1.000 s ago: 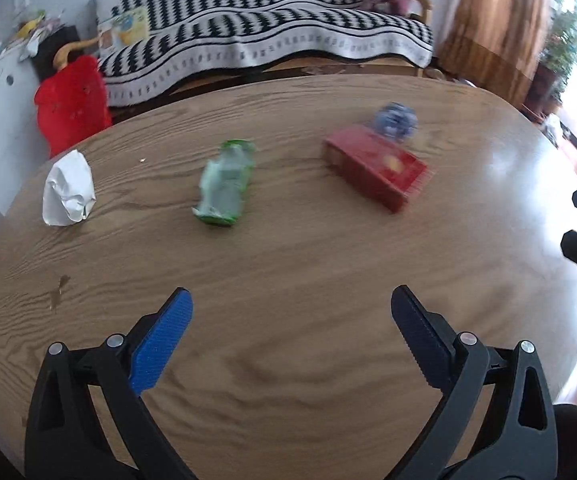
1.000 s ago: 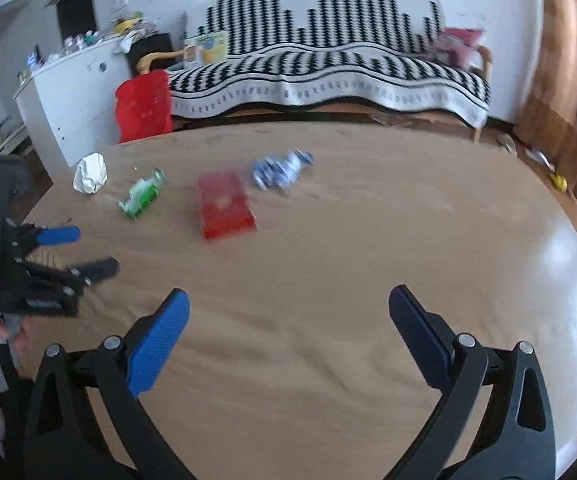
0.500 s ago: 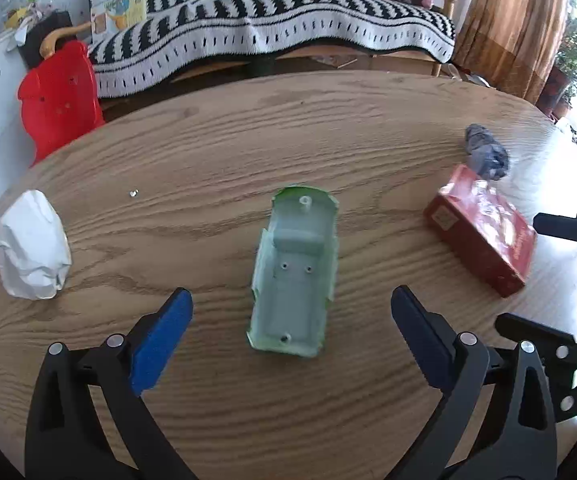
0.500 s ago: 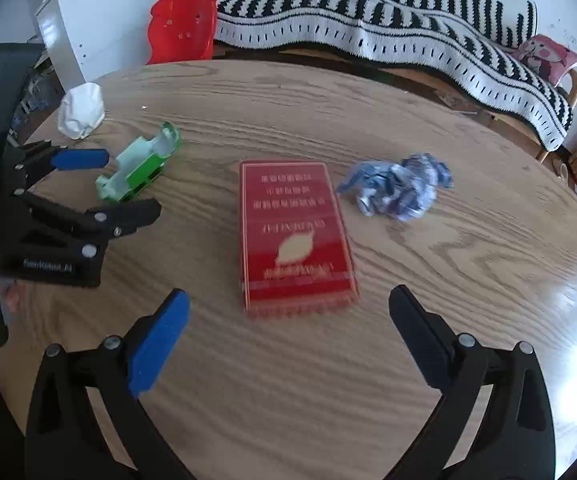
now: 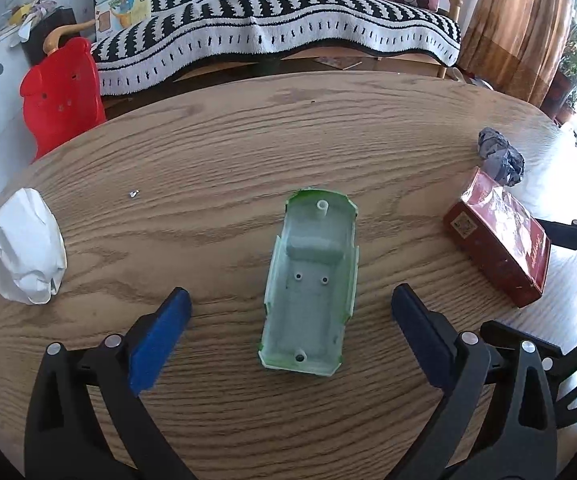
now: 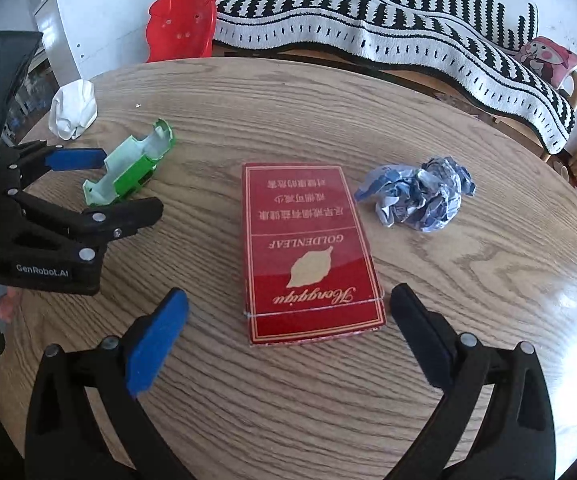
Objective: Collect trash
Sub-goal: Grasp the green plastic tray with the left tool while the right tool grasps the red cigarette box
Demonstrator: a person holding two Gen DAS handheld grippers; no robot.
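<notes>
A pale green plastic shell (image 5: 312, 280) lies hollow side up on the round wooden table (image 5: 216, 152), its near end between the fingers of my open left gripper (image 5: 290, 312). From the right wrist view that shell (image 6: 132, 168) sits between the left gripper's fingers (image 6: 76, 158). A flat red cigarette box (image 6: 308, 248) lies just ahead of my open right gripper (image 6: 286, 316), its near end level with the fingertips. A crumpled blue-white wrapper (image 6: 420, 194) lies right of the box. A crumpled white paper ball (image 5: 26, 248) rests near the table's left edge.
A red plastic chair (image 5: 62, 92) stands beyond the table's far left edge, beside a white cabinet (image 6: 104, 20). A sofa under a black-and-white striped blanket (image 5: 272, 28) runs along the back wall. A person's hand (image 6: 6, 304) holds the left gripper.
Both grippers have moved forward and down toward the table. The green shell now lies between the left fingers and the red box just in front of the right fingers. Both stay open.
</notes>
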